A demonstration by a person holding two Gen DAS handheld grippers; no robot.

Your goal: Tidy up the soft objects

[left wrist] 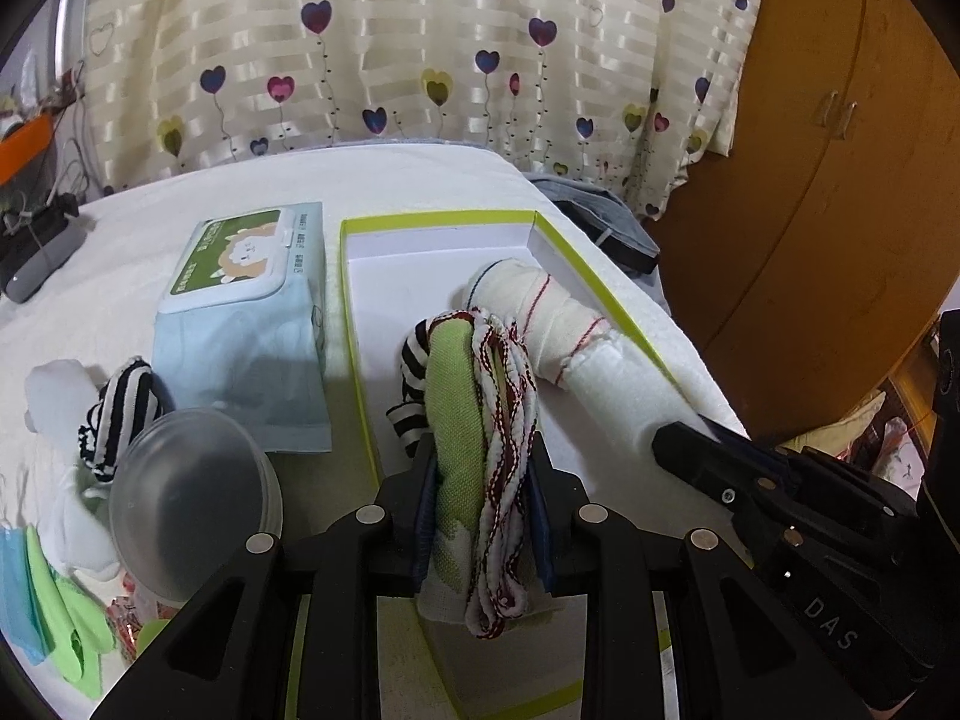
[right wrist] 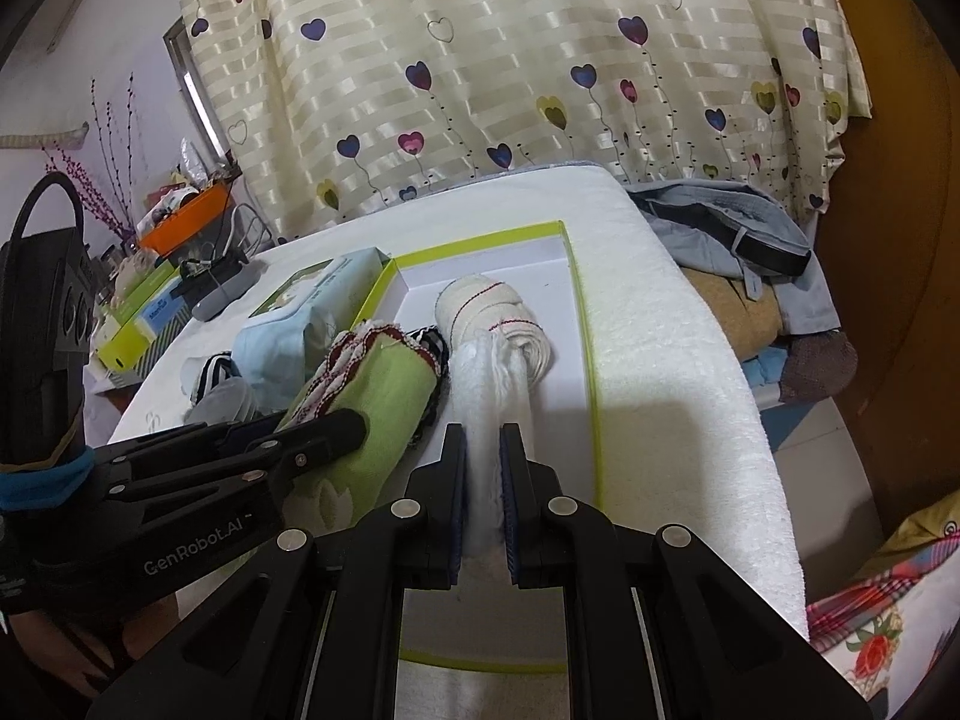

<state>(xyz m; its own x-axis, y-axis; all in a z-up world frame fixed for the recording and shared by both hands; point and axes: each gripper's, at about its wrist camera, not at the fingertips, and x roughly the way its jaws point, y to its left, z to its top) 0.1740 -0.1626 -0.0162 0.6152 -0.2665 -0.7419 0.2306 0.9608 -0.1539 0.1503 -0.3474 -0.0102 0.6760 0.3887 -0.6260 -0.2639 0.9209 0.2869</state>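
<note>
Over the lime-rimmed box point(left wrist: 600, 282), free floor toward twelve o'clock, our left gripper point(left wrist: 480, 474) clamps the green roll point(left wrist: 459, 414) and our right gripper point(right wrist: 483, 462) pinches the white roll point(right wrist: 480, 384), both lengthwise toward twelve.

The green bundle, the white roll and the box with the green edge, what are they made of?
Green bundle: looks like woven or knitted cloth, matte, with a visible weave and a red-and-white scalloped trim.
White roll: seems soft terry or fleece cloth, fuzzy surface; the cream part beyond it has thin red stripes.
Box: probably cardboard, smooth white inside, thin stiff walls with a lime edge.
</note>
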